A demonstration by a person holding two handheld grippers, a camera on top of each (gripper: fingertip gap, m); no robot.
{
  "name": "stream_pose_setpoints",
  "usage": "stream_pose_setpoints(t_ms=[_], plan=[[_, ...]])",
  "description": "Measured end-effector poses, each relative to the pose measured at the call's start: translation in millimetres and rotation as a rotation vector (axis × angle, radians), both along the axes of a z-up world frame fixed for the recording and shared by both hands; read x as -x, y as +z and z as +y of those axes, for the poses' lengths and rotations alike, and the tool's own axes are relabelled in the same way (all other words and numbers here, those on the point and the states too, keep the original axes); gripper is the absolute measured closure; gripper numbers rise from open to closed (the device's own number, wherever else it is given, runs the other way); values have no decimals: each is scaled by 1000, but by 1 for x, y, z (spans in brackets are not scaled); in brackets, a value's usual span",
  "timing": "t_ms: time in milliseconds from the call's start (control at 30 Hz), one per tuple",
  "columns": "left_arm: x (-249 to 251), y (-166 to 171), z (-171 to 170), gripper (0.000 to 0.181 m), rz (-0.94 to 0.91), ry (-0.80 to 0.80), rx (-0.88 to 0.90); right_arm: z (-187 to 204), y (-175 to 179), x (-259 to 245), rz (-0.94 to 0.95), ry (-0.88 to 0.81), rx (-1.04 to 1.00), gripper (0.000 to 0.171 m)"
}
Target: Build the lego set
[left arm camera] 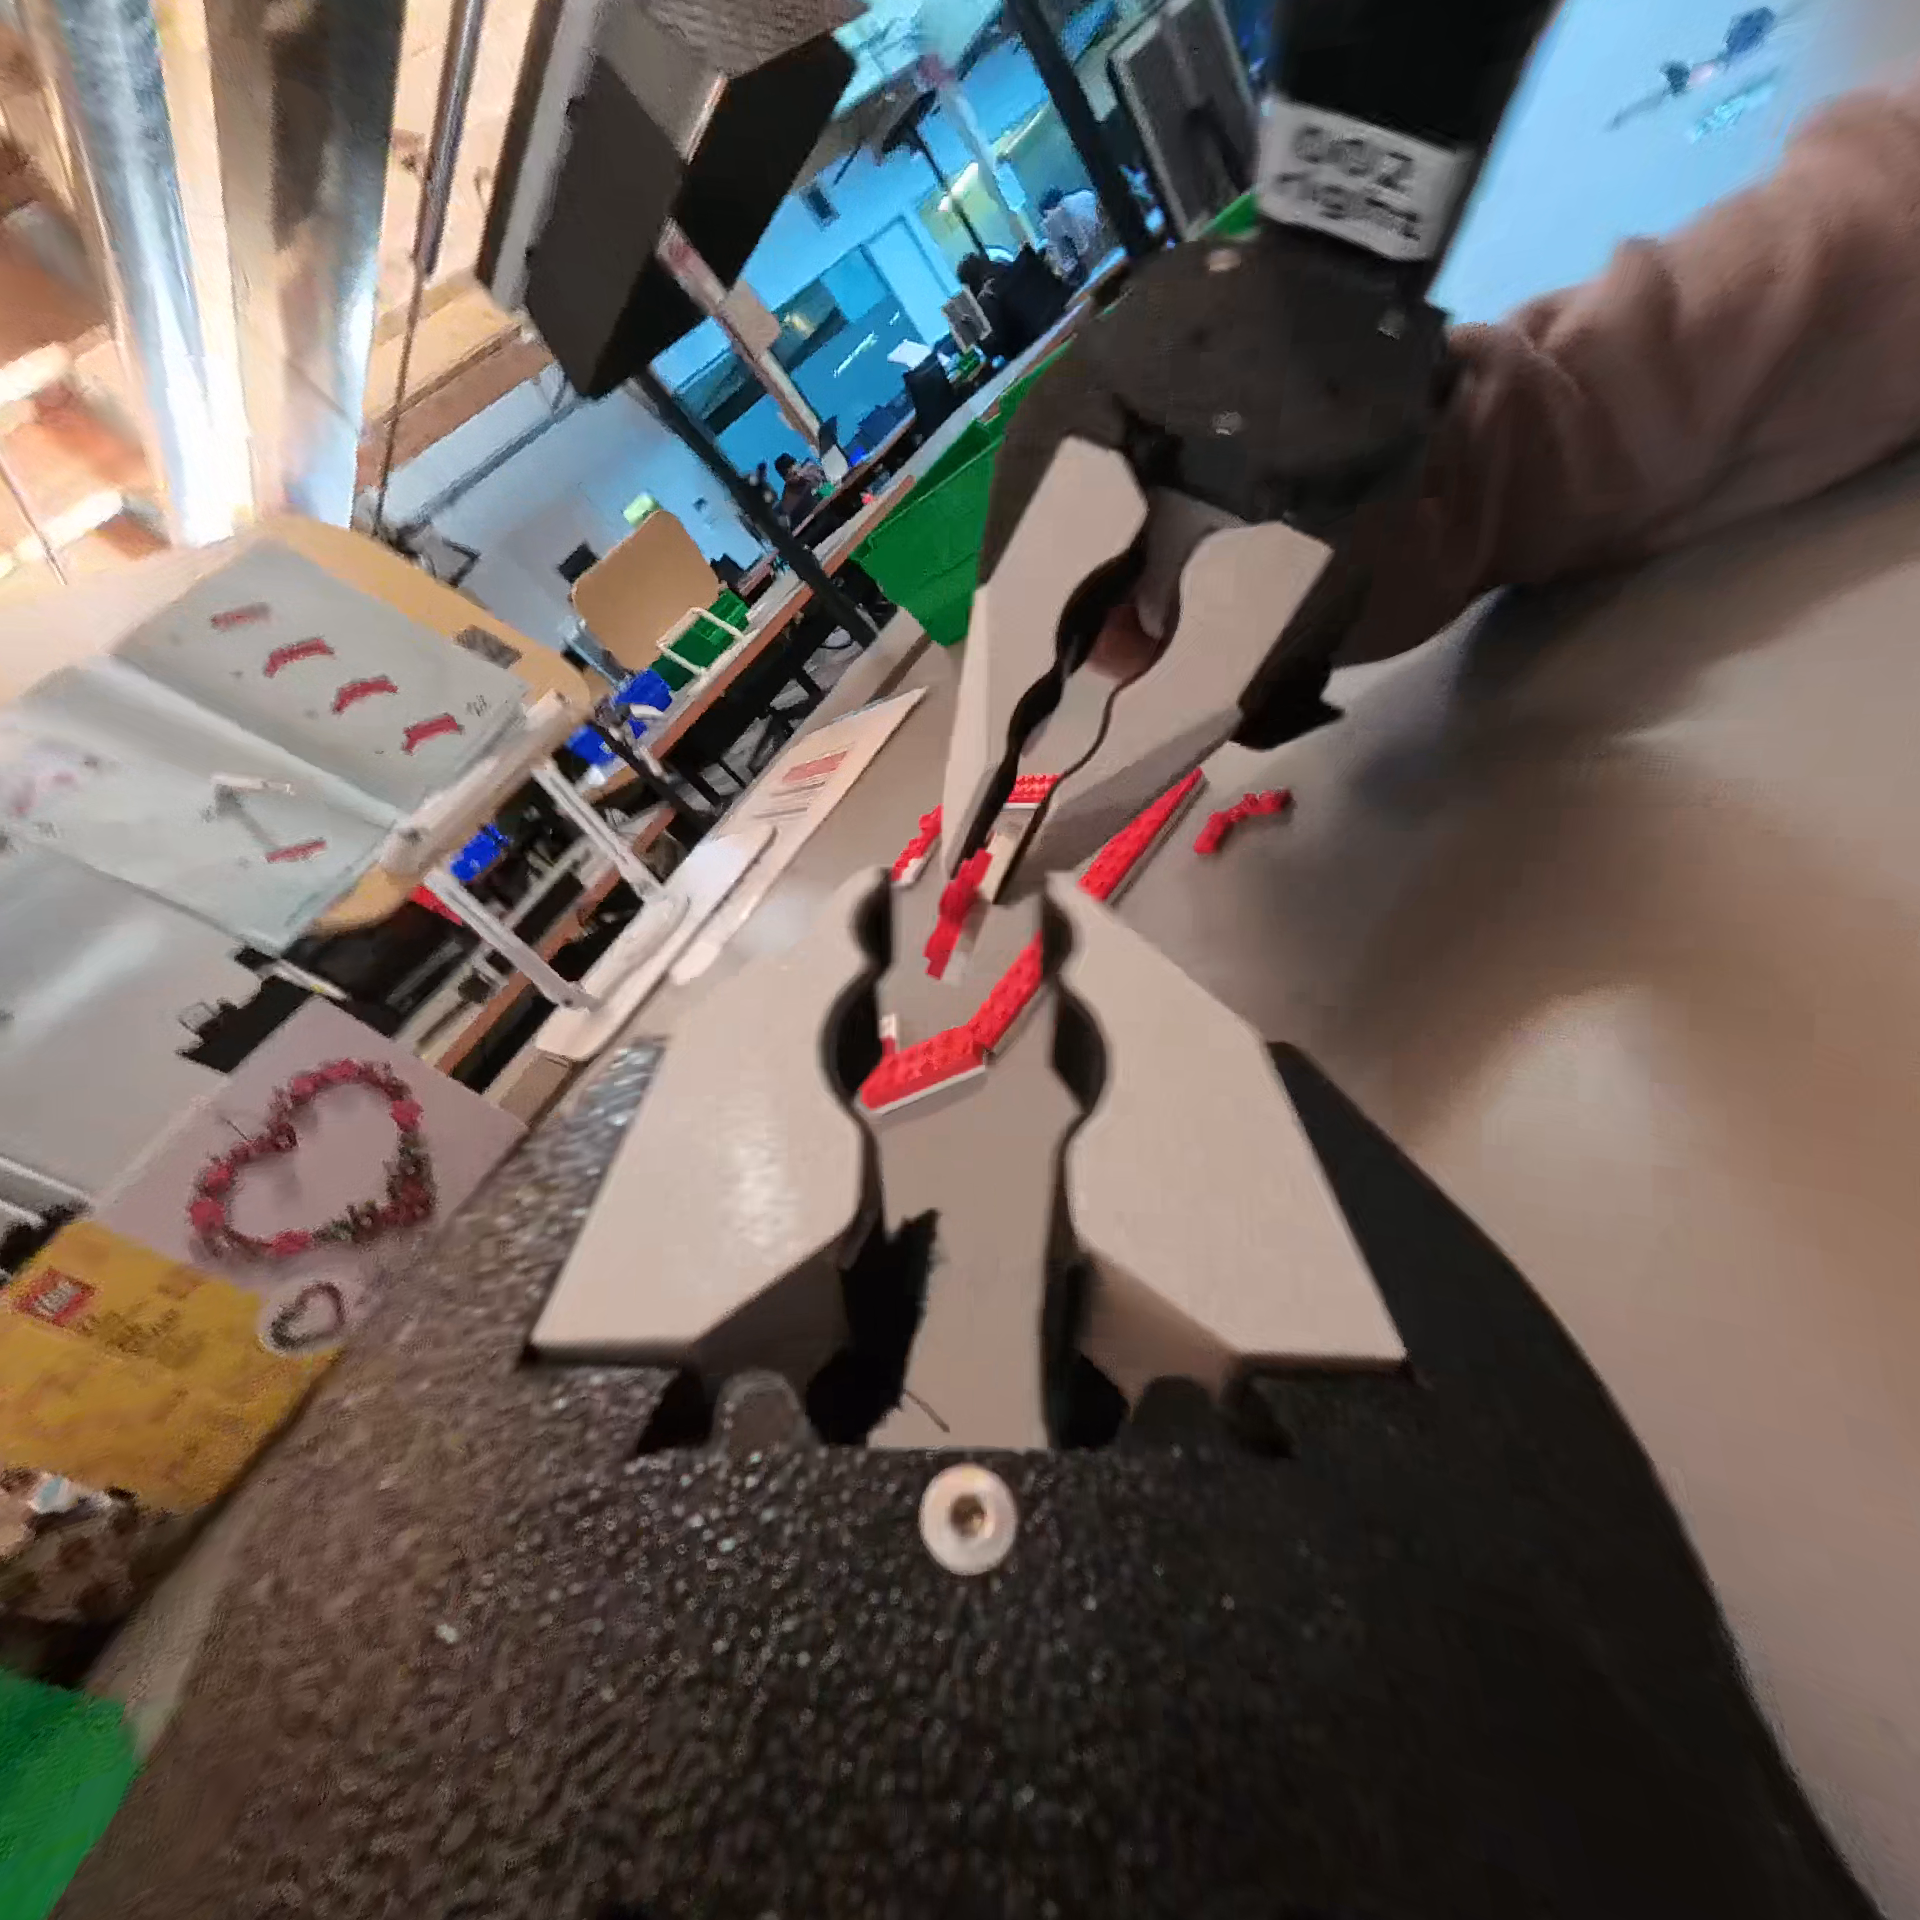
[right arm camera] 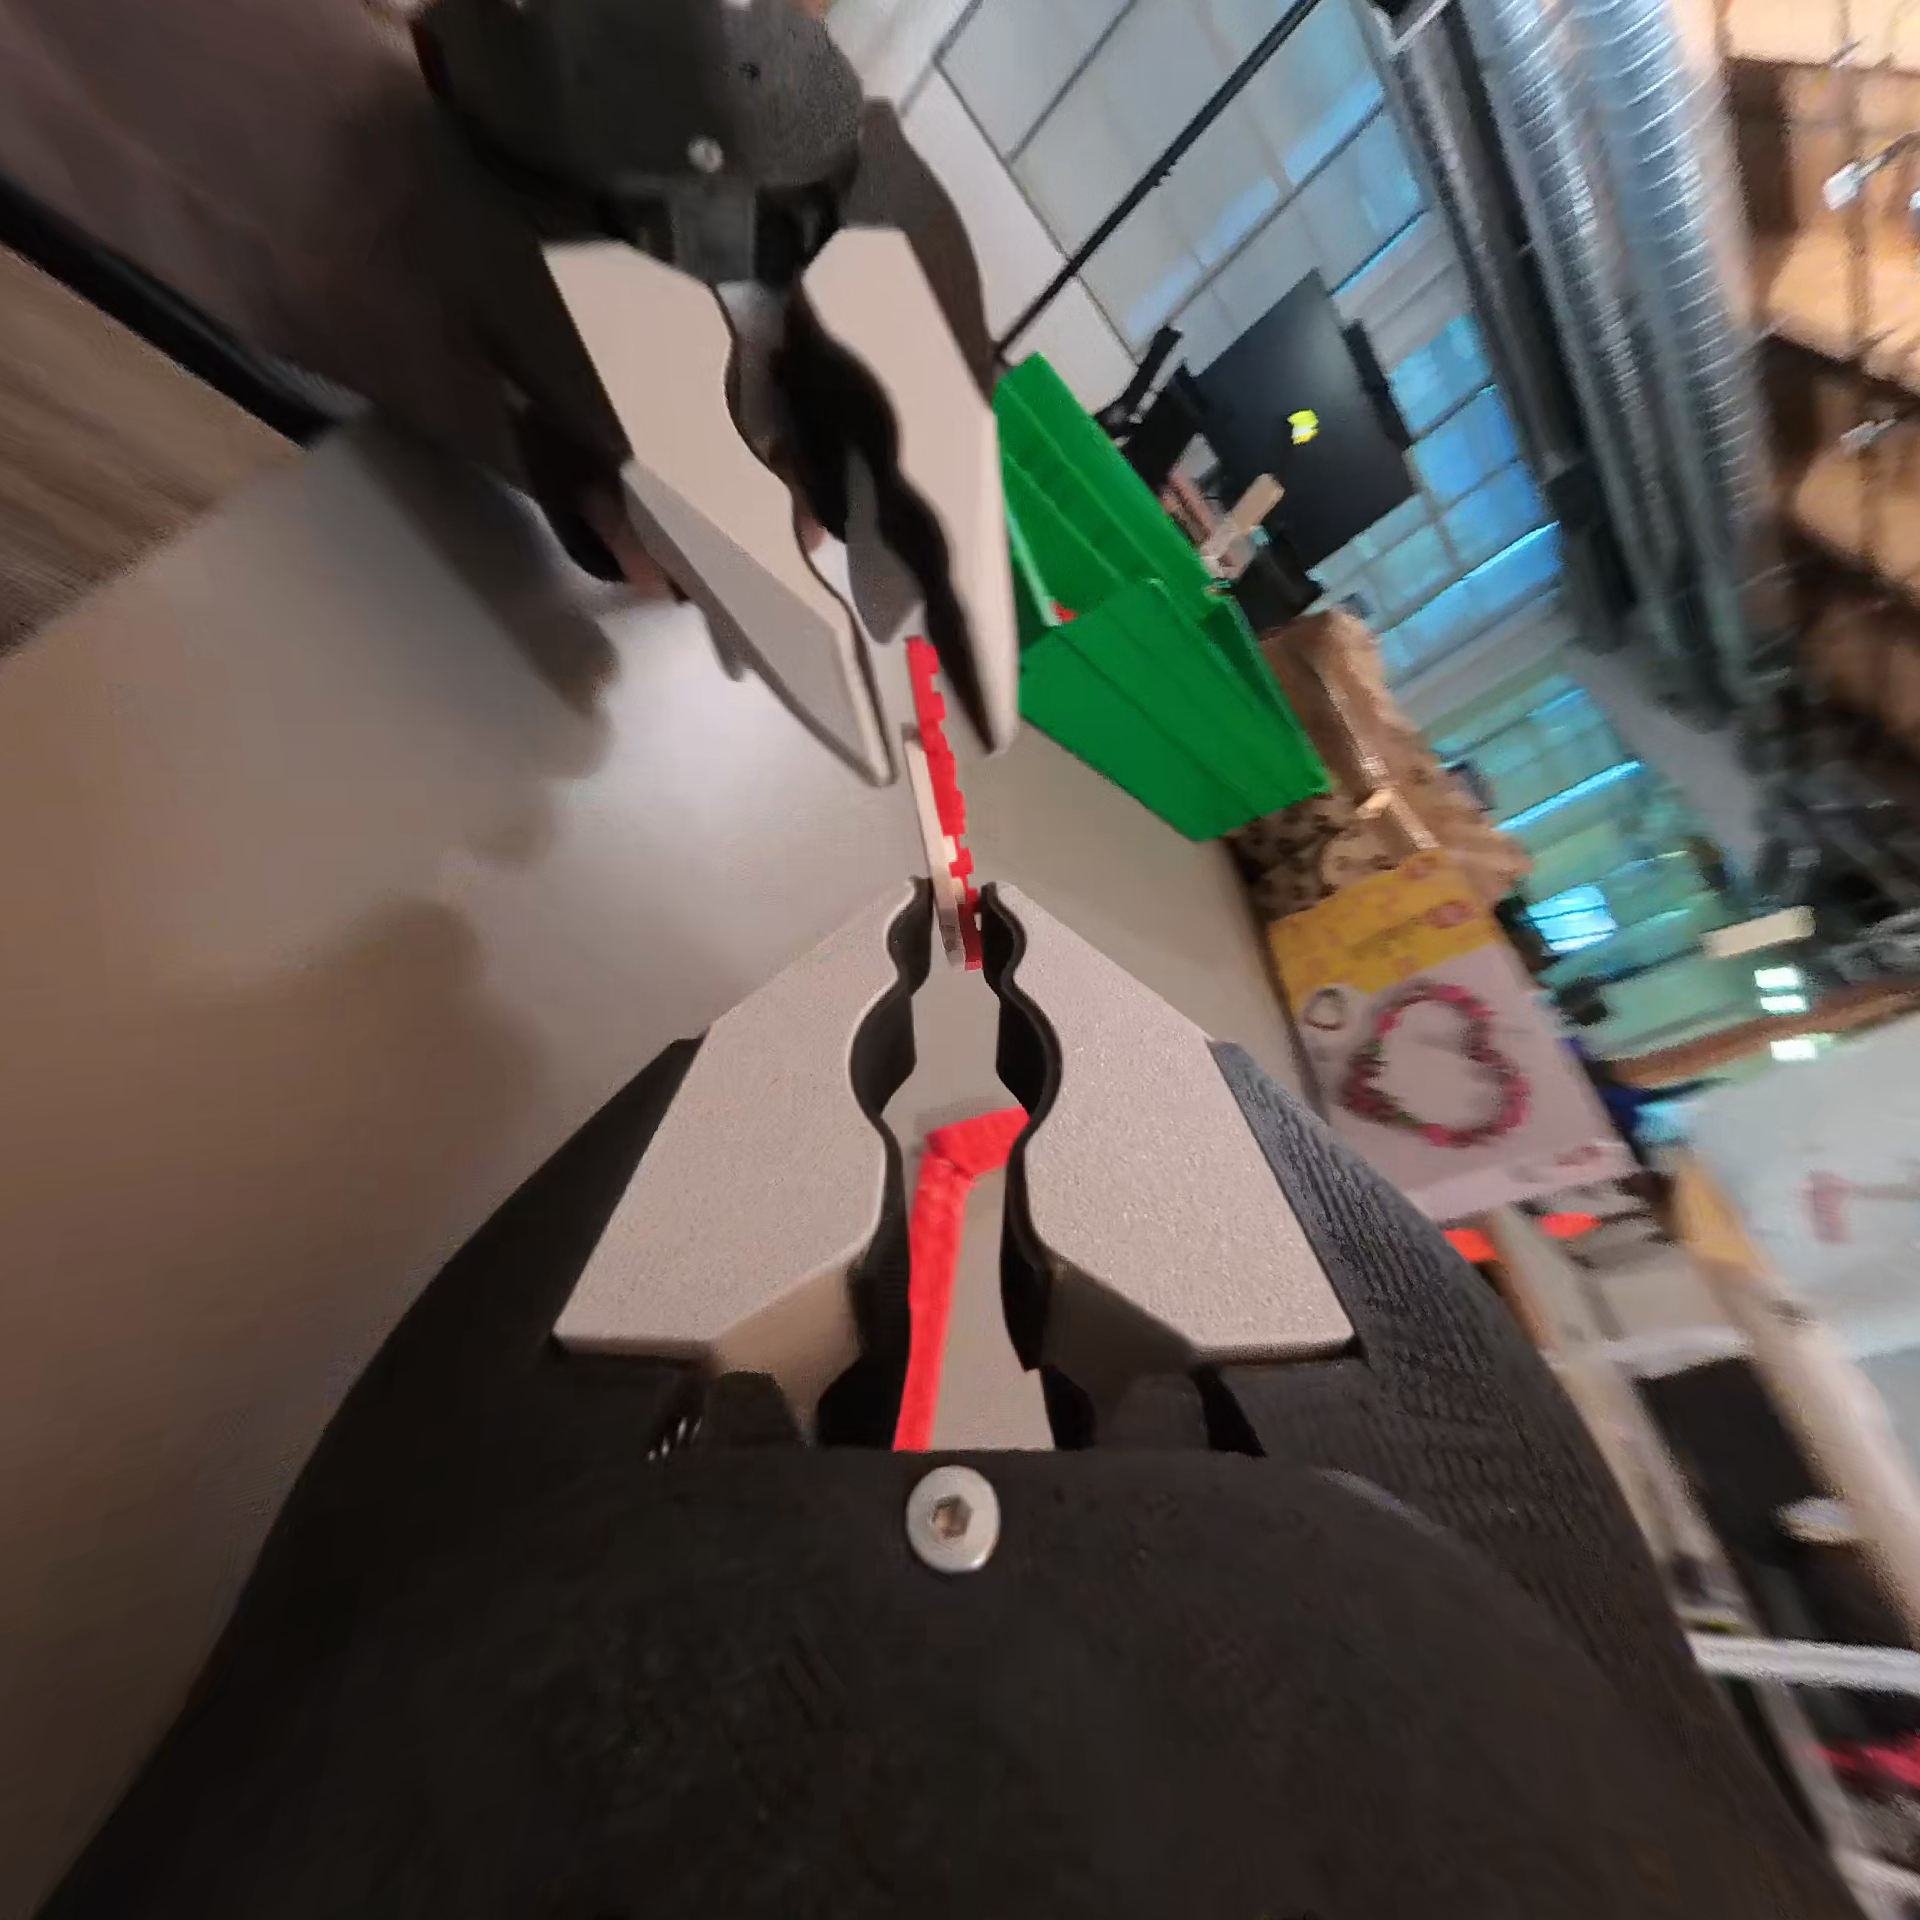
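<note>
Closest to the left wrist camera, the left gripper [left arm camera: 966, 904] stands with its jaws set apart and nothing between them, hanging just above the grey table [left arm camera: 1558, 1039]. Framed in that gap, an angled red strip of joined bricks [left arm camera: 961, 1044] lies flat on the table. Just beyond it the right gripper [left arm camera: 987, 857] points down with its tips pinched on a thin red and white piece [left arm camera: 961, 904], lifted clear of the table. From the right wrist view, that same red and white piece [right arm camera: 951, 831] stands on edge, its near end clamped between the right gripper's [right arm camera: 951, 909] tips, its far end reaching to the mouth of the left gripper [right arm camera: 935, 748], whose jaws do not close on it. More red bricks [left arm camera: 1242, 816] lie scattered farther back on the table. A green bin [right arm camera: 1132, 665] sits near the table's edge, with a yellow box showing a heart wreath [right arm camera: 1434, 1039] beside it.
</note>
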State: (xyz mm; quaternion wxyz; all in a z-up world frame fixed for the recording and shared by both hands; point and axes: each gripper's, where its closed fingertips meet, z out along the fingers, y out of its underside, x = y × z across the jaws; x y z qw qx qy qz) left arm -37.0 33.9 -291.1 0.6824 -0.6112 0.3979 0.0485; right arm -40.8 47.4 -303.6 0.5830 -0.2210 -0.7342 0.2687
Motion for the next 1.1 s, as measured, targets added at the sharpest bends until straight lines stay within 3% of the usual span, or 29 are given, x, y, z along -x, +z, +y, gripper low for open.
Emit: stream_pose_setpoints(t_ms=[67, 167, 367, 600, 800, 967, 1033, 1100], plan=[[0, -5, 4, 128, -83, -5, 99, 5, 4, 1, 57, -49, -123, 164], [-2, -4, 8, 122, -235, -23, 189, 5, 15, 1, 159, -97, -290, 164], [-2, 13, 6, 148, -443, -78, 196, -1, 30, -1, 284, -148, -525, 164], [2, 12, 4, 163, -402, -73, 170, -4, 29, 0, 283, -144, -565, 165], [13, 9, 10, 163, -311, 17, 100, 31, 41, -21, 190, -172, -163, 144], [7, -2, 11, 163, -243, 29, 101, 54, -5, -53, -343, -160, 447, 142], [0, -6, 11, 163, -217, 10, 109, 53, -25, -69, -501, -181, 529, 142], [-5, -10, 10, 163, -184, 0, 107, 51, -28, -73, -501, -205, 564, 144]])
